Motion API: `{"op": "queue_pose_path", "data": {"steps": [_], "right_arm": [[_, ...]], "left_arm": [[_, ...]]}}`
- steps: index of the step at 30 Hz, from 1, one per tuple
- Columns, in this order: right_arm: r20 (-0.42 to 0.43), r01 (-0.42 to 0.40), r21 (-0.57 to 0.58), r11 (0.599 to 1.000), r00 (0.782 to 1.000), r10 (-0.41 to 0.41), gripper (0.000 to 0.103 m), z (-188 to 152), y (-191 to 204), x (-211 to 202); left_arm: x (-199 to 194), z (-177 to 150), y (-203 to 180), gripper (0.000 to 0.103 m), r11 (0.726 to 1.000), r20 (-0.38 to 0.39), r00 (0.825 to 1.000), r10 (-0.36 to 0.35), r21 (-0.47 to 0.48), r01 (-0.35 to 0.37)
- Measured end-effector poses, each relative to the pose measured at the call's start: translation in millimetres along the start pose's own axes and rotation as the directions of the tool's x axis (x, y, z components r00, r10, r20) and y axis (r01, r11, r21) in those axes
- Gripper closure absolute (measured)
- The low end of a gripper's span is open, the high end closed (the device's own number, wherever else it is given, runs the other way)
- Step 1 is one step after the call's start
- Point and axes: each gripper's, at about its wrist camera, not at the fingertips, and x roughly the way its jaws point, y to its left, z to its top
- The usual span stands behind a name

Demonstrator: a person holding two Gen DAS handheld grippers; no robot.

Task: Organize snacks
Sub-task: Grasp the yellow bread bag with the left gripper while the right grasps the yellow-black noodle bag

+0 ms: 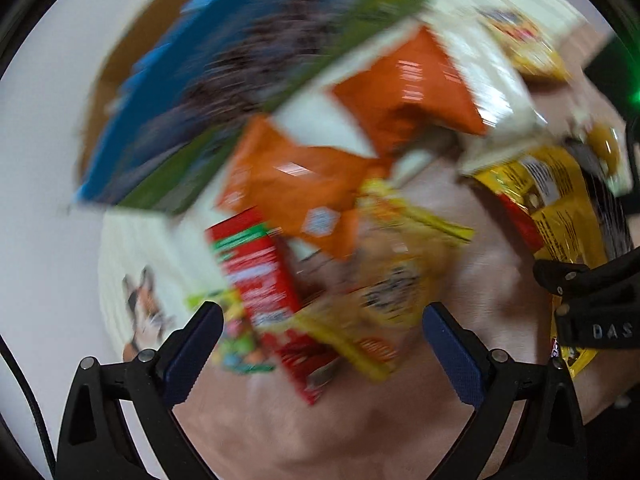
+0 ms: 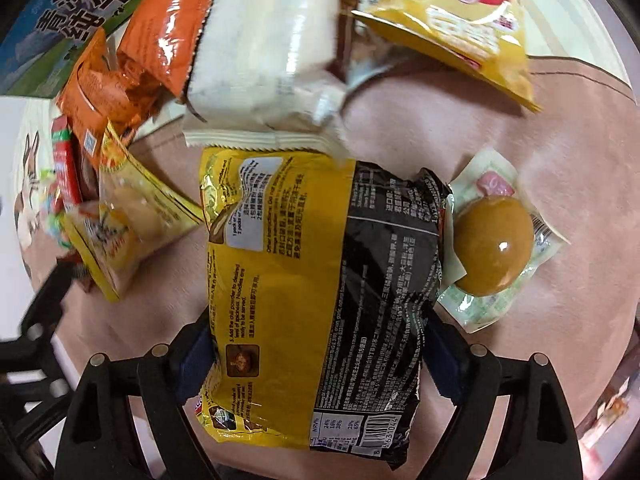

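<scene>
In the right wrist view my right gripper [image 2: 316,344] is shut on a yellow and black noodle packet [image 2: 316,288], one finger on each long side. Beside it lies a sealed brown egg pouch [image 2: 494,246]. A white packet [image 2: 272,52], orange bags [image 2: 160,32] and a yellow snack bag [image 2: 452,12] lie beyond. The left wrist view is blurred. My left gripper [image 1: 322,344] is open over a red box [image 1: 260,284] and a small yellow packet [image 1: 392,280]. The orange bags [image 1: 316,188] and the noodle packet [image 1: 556,204] also show there.
A blue and green milk carton box [image 1: 224,80] stands at the back, also in the right wrist view [image 2: 68,24]. Snacks lie on a pink cloth [image 2: 520,132] over a cream mat [image 1: 148,248] with an animal print. The other gripper [image 1: 592,300] shows at the right edge.
</scene>
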Motion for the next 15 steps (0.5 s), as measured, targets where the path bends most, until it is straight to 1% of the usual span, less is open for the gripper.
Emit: {"op": "queue_pose_path", "data": {"steps": [3,4,6,7,8,9,10,11,12,13,15], "right_arm": [[0.014,0.015,-0.002,1.000,1.000,-0.015,0.012,-5.3,-3.9,8.5],[0.020,0.025,-0.003,1.000,0.999,-0.025,0.012,-8.5,-1.2,16.3],[0.032,0.018,-0.003,1.000,0.999,-0.018,0.012,-10.1,-5.8,22.3],[0.033,0.021,-0.003,1.000,0.999,-0.021,0.012,-12.6,-3.4,24.1],[0.030,0.028,0.002,1.000,0.999,-0.028,0.012,-12.9,-3.9,27.5],[0.031,0.037,0.017,0.999,0.999,-0.038,0.012,-13.0,-5.8,31.1],[0.032,0.040,0.025,0.999,0.999,-0.041,0.012,-16.0,-7.1,31.9],[0.035,0.041,0.035,0.999,0.998,-0.042,0.012,-16.0,-8.0,33.8],[0.039,0.039,0.042,0.998,0.998,-0.041,0.012,-15.7,-8.6,37.5],[0.040,0.042,0.046,0.998,0.998,-0.043,0.012,-17.6,-2.5,36.8],[0.040,0.042,0.059,0.997,0.998,-0.045,0.012,-18.3,-1.6,43.1]], "left_arm": [[12.4,12.5,-18.8,0.004,0.995,-0.010,1.000,-0.029,0.096,0.030],[17.5,16.7,-23.3,0.004,0.992,-0.015,0.999,-0.040,0.119,0.042],[25.2,24.3,-30.8,0.008,0.986,-0.015,0.998,-0.061,0.152,0.063],[27.4,26.8,-33.1,0.013,0.985,-0.012,0.998,-0.065,0.159,0.066],[30.9,30.0,-33.6,0.030,0.984,-0.013,0.996,-0.083,0.160,0.084],[35.4,32.4,-32.0,0.040,0.983,-0.026,0.995,-0.098,0.154,0.101],[39.0,35.0,-30.2,0.041,0.984,-0.033,0.994,-0.106,0.143,0.110],[41.2,36.5,-29.4,0.045,0.984,-0.031,0.992,-0.119,0.133,0.122],[42.5,38.1,-26.0,0.046,0.984,-0.027,0.991,-0.133,0.114,0.135],[43.7,39.4,-21.0,0.046,0.986,-0.030,0.989,-0.145,0.080,0.147],[47.8,34.4,0.4,0.054,0.979,-0.049,0.978,-0.204,-0.033,0.202]]}}
